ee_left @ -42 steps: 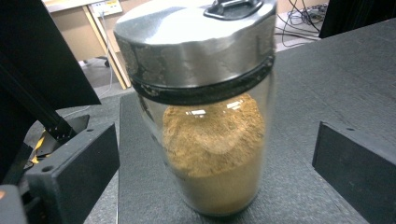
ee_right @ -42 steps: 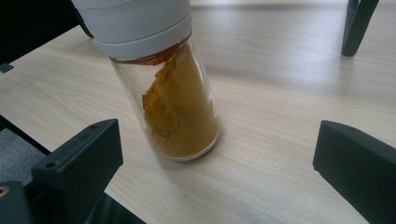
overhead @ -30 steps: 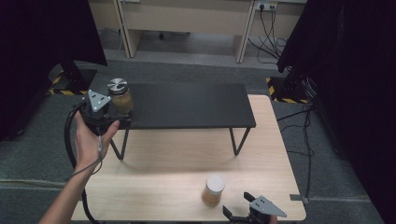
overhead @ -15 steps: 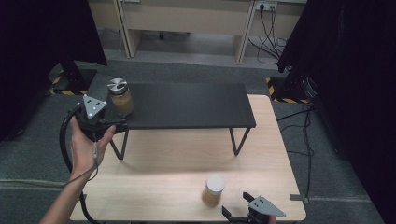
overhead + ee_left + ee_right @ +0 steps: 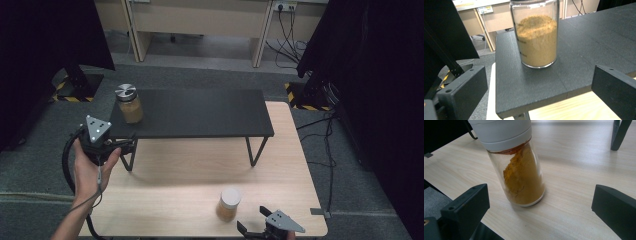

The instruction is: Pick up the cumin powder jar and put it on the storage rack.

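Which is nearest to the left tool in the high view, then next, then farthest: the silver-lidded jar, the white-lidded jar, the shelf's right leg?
From the left tool:
1. Silver-lidded jar, just ahead on the black shelf's left end.
2. White-lidded jar, on the wooden table's near right.
3. Shelf's right leg, slightly farther, under the right end.

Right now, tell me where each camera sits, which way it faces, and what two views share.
High view: above the person's side, looking forward and down on the pale wooden table and black shelf; the left hand holds the left gripper.
Left gripper view: rides the left gripper, facing the silver-lidded glass jar of brown powder; jaws apart.
Right gripper view: rides the right gripper, facing the white-capped glass jar of yellow powder; jaws apart.
Shared: each jar also shows in the high view.
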`<state>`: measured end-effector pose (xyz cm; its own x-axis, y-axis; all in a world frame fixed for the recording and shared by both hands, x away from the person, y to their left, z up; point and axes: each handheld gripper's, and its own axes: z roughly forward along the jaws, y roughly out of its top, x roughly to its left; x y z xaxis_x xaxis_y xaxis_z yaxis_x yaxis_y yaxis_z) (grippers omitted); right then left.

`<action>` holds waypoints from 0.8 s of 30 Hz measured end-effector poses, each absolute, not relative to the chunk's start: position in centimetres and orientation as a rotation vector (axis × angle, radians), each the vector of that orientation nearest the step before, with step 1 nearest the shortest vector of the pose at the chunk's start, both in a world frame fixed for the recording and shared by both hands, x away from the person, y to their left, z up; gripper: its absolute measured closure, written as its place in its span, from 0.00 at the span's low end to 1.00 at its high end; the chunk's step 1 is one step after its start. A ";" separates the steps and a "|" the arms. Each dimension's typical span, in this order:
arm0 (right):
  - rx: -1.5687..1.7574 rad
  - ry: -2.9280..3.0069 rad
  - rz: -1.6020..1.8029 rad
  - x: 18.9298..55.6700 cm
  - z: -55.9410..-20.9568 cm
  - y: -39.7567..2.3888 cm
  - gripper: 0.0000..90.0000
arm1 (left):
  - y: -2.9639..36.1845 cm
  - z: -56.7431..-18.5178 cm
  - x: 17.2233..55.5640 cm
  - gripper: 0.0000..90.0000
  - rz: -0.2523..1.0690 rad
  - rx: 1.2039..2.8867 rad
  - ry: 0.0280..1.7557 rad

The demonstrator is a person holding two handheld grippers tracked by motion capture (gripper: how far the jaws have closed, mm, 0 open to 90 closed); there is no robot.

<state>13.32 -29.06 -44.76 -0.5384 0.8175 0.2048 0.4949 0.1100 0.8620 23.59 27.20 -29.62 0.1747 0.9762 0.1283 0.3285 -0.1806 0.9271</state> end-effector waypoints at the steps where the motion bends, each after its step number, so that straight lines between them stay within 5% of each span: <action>1: 1.285 2.075 1.398 13.4 -44.8 -29.1 0.02 | 27.2 -29.7 23.5 0.00 1.023 1.651 1.263; 24: 1.282 2.081 1.392 13.4 -44.9 -28.9 0.02 | 26.4 -33.9 20.1 0.00 1.001 1.627 1.257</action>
